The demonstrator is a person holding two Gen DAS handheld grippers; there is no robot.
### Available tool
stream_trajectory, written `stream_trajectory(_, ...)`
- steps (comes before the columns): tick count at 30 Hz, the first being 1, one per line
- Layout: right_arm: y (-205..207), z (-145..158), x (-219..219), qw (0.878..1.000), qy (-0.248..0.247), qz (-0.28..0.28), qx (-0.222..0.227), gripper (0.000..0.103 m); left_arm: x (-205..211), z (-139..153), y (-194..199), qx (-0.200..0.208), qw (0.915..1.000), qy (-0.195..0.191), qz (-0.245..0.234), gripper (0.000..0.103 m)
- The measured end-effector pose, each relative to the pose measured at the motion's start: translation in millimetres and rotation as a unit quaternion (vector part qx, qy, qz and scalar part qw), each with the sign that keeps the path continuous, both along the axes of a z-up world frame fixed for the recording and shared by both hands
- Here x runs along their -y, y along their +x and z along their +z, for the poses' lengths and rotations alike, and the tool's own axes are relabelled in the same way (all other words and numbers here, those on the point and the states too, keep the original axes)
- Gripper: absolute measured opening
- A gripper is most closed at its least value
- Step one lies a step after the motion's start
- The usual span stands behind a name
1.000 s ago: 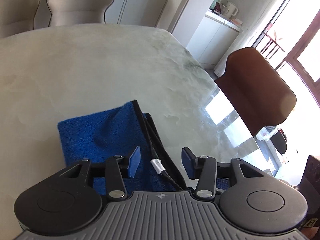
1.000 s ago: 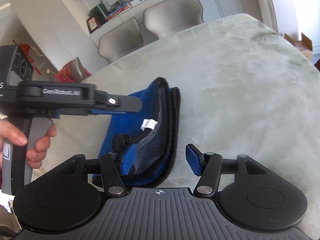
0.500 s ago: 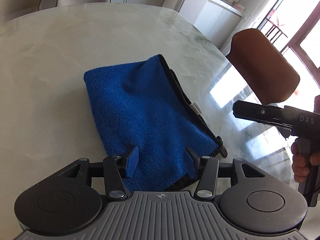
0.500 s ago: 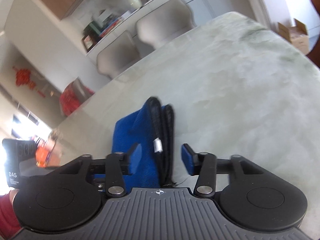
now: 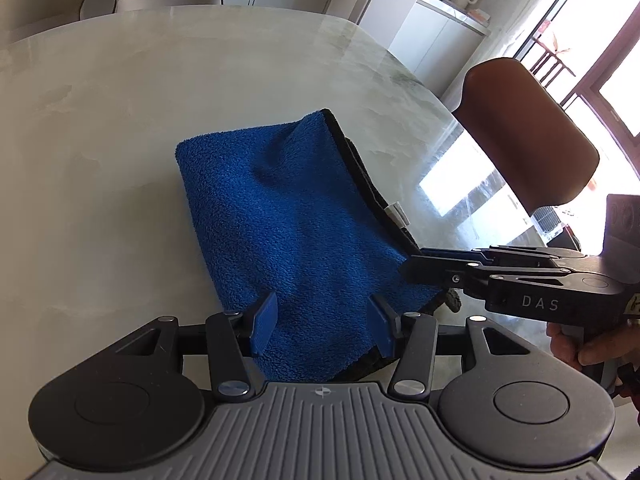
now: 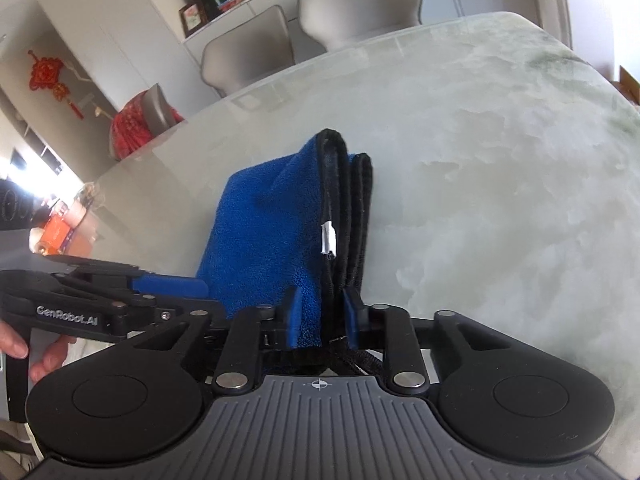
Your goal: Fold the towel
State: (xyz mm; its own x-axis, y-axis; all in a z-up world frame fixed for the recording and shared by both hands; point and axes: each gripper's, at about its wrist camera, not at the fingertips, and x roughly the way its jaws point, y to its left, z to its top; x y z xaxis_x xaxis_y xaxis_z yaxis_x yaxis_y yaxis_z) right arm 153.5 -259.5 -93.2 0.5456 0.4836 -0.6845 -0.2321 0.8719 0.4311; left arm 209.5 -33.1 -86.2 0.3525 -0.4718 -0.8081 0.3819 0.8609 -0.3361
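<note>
A blue towel [image 5: 288, 216] with black trim lies folded on the pale marble table [image 5: 100, 128]; its stacked edges and white tag [image 6: 328, 238] show in the right wrist view. My left gripper [image 5: 324, 326] is open, its blue pads straddling the towel's near end. My right gripper [image 6: 322, 314] is shut on the towel's black-trimmed near corner [image 6: 320, 216]. In the left wrist view the right gripper [image 5: 416, 270] comes in from the right at that corner. The left gripper [image 6: 176, 286] shows at the left of the right wrist view.
A brown chair [image 5: 528, 136] stands at the table's right edge. Two grey chairs [image 6: 304, 28] stand at the far side. A white cabinet [image 5: 436, 36] with a kettle is beyond the table. Bare tabletop lies left of and beyond the towel.
My right gripper has closed on the towel's trimmed corner, having been open over the last second. My left gripper has stayed open and drawn back, showing more of the towel.
</note>
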Motion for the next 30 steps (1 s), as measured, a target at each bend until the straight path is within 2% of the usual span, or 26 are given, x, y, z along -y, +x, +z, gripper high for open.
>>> stream_trajectory(5, -1.4, 5.6, -1.1, 1.0, -0.011, -0.002, 0.008, 0.016, -1.2, 0.6, 0.3, -0.001, 1.0, -0.002, -0.001, 0.052)
stream_trajectory(8, -0.4, 5.6, -5.4, 0.999, -0.033, 0.001, 0.007, 0.018, -0.4, 0.8, 0.9, -0.002, 1.0, -0.002, 0.0, 0.052)
stream_trajectory(13, 0.1, 14.8, -16.7, 0.997, -0.07, 0.024, 0.03, 0.018, 0.0, 0.6, 1.7, -0.002, 1.0, -0.002, 0.001, 0.052)
stream_trajectory(17, 1.8, 15.2, -17.9, 0.995, -0.09, 0.021, 0.042, 0.018, -0.4, 0.7, 2.3, -0.003, 1.0, -0.003, 0.003, 0.052)
stream_trajectory(24, 11.3, 11.4, -14.2, 0.997, -0.068, 0.03, 0.023, 0.019, -3.1, 0.0, 5.0, -0.005, 1.0, -0.006, 0.003, 0.053)
stream_trajectory(27, 17.3, 5.7, -16.3, 0.997, -0.07, 0.036, 0.01, 0.028, -2.9, -0.4, 5.7, -0.006, 1.0, -0.005, 0.002, 0.053)
stream_trajectory(30, 20.0, 2.0, -15.7, 0.997, -0.065, 0.034, 0.006, 0.027, -2.5, 0.1, 6.3, -0.007, 1.0, -0.005, 0.003, 0.053)
